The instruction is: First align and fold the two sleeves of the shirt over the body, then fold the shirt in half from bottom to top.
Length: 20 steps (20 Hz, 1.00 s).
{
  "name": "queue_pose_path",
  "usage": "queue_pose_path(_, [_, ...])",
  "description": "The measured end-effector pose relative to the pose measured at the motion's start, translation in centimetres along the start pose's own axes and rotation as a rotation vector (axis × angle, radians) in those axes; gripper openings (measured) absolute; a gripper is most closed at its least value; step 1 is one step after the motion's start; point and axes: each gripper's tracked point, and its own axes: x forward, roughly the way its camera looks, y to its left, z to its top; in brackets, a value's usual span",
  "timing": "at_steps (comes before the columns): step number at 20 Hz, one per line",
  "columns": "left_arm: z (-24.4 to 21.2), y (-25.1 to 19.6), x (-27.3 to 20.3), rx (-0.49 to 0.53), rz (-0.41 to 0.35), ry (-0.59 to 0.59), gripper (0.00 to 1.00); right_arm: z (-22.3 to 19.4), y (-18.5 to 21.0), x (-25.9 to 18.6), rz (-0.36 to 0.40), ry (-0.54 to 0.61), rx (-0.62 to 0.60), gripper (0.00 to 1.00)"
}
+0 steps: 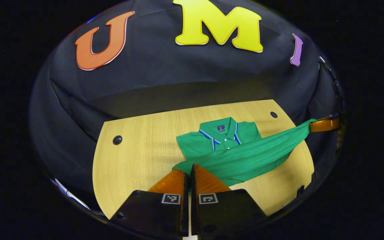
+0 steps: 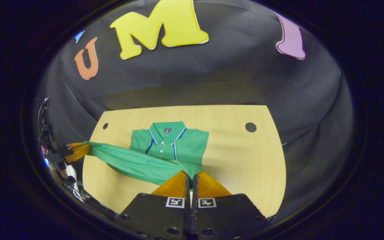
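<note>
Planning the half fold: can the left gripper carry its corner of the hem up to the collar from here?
Probably yes. The left gripper is shut on the shirt hem, lifted; nothing lies between it and the collar.

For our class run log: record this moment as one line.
shirt: hem lifted, collar end on table | left gripper: shut on hem | right gripper: shut on hem
</note>
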Motion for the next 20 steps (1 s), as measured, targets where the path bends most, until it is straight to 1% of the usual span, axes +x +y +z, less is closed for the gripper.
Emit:
queue_pose_path(3, [1.7, 0.9, 4.0, 0.045, 0.037, -0.031, 0.05, 2.7, -0.1, 4.3, -0.041, -0.037, -0.028, 0.0])
queue_pose_path(7, [3.0, 2.2, 10.6, 0.069, 0.083, -0.062, 0.05, 4.8, -0.8, 12.5, -0.086, -0.013, -0.004, 0.0])
queue_pose_path(8, [3.3, 2.4, 12.4, 0.069, 0.082, -0.069, 0.06, 5.0, -1.0, 14.6, -0.097, -0.008, -0.006, 0.0])
queue_pose_path(10, [3.0, 2.5, 15.1, 0.079, 0.087, -0.045, 0.05, 5.2, -1.5, 18.5, -0.125, 0.006, 0.003, 0.0])
queue_pose_path(12, [2.9, 2.7, 17.9, 0.123, 0.106, -0.02, 0.06, 5.4, -1.4, 21.1, -0.121, 0.009, 0.02, 0.01])
queue_pose_path(13, [2.5, 3.0, 18.8, 0.14, 0.119, -0.005, 0.06, 5.3, -1.4, 21.7, -0.118, 0.01, 0.01, 0.04])
queue_pose_path(14, [2.2, 3.3, 18.9, 0.143, 0.139, 0.0, 0.09, 5.3, -1.7, 22.2, -0.121, 0.009, 0.001, 0.11])
queue_pose_path(15, [2.3, 2.9, 19.4, 0.123, 0.122, -0.009, 0.18, 5.4, -1.3, 22.1, -0.095, 0.008, 0.001, 0.32])
queue_pose_path(16, [2.5, 2.1, 19.2, 0.091, 0.095, -0.023, 0.21, 5.3, -1.1, 21.9, -0.079, 0.003, 0.006, 0.53])
queue_pose_path(17, [2.8, 1.2, 18.7, 0.06, 0.067, -0.045, 0.41, 5.4, -0.9, 21.3, -0.058, 0.003, 0.002, 0.67])
queue_pose_path(18, [3.2, 0.6, 18.0, 0.041, 0.055, -0.061, 0.61, 5.2, -1.1, 20.4, -0.056, 0.001, -0.015, 0.87])
queue_pose_path(20, [4.7, 0.9, 15.5, 0.03, 0.085, -0.102, 1.0, 5.9, -1.3, 18.1, -0.066, -0.029, -0.05, 0.97])
